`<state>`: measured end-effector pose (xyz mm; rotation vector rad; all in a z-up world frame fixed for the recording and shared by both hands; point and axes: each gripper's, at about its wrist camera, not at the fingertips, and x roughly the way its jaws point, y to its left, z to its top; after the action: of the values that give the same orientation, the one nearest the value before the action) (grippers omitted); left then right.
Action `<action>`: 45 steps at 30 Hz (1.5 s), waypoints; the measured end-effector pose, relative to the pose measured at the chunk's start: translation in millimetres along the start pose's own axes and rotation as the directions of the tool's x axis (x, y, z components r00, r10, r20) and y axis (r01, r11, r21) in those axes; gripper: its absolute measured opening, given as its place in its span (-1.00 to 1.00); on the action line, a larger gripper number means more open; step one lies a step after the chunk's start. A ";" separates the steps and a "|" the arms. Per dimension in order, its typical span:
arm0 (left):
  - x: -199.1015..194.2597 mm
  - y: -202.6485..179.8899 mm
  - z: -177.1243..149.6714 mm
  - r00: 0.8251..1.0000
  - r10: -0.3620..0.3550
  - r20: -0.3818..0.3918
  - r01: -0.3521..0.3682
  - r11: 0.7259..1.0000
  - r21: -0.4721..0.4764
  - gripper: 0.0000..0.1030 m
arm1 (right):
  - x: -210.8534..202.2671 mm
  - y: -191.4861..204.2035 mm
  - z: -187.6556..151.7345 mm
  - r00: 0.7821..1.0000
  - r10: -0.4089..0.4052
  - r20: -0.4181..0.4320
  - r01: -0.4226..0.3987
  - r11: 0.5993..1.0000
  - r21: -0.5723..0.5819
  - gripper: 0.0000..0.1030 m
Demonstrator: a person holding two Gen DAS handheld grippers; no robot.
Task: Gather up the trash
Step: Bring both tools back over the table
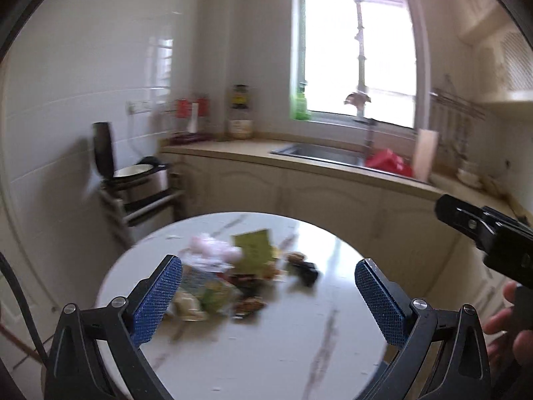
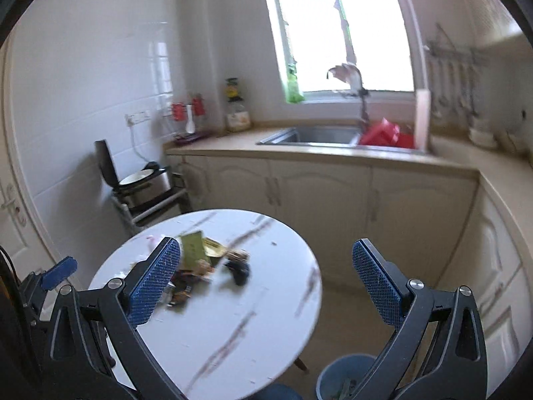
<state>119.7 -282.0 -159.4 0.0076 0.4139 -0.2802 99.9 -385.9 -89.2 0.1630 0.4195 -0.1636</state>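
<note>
Trash lies heaped on the far half of a round white marble-patterned surface, and both wrist views look across it toward the kitchen behind. Largest in the room is the beige run of cabinets under a tan countertop, with a bright window above it. A steel sink is set into that countertop, and something red sits at its right end, just beside an upright pale board. At the left wall a rice cooker with its lid raised rests on a small rack. Low in the right wrist view, a blue bin stands on the floor beside the round surface, with some scraps inside it.

The pile itself is blurred: a pink-white crumpled piece at the back, a yellow-green packet just beside it, brown bits and a dark lump to the right, slightly apart from the rest.

The left tongs hover above the near side of the heap, spread wide with nothing between the blue pads. The right tongs are likewise released and empty, held over the surface. A person's hand gripping the right tool shows at the right edge of the left wrist view.
</note>
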 end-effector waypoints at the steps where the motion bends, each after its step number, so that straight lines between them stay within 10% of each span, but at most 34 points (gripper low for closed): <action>1: -3.4 0.4 1.1 1.000 0.028 0.000 -0.028 1.000 -0.008 0.99 | -0.9 5.9 -0.8 1.000 0.007 0.004 -0.007 1.000 -0.011 1.00; 13: -99.9 40.4 -7.0 0.982 0.185 0.044 -0.181 0.980 -0.088 0.99 | -2.5 79.5 6.3 0.992 0.123 0.037 -0.118 0.986 -0.118 1.00; 27: -125.7 68.8 -22.3 0.980 0.201 0.003 -0.199 0.973 -0.118 0.99 | 8.6 97.3 7.5 0.986 0.162 0.026 -0.156 0.976 -0.153 1.00; 45: -74.7 176.9 -38.9 0.936 0.175 -0.306 -0.228 0.963 -0.146 0.99 | 150.2 68.3 -63.8 0.936 0.116 -0.334 -0.158 0.982 -0.101 0.90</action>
<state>86.6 -89.4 -174.0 -0.0855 0.7261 -0.0352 223.3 -325.9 -200.8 0.0938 0.7457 0.0301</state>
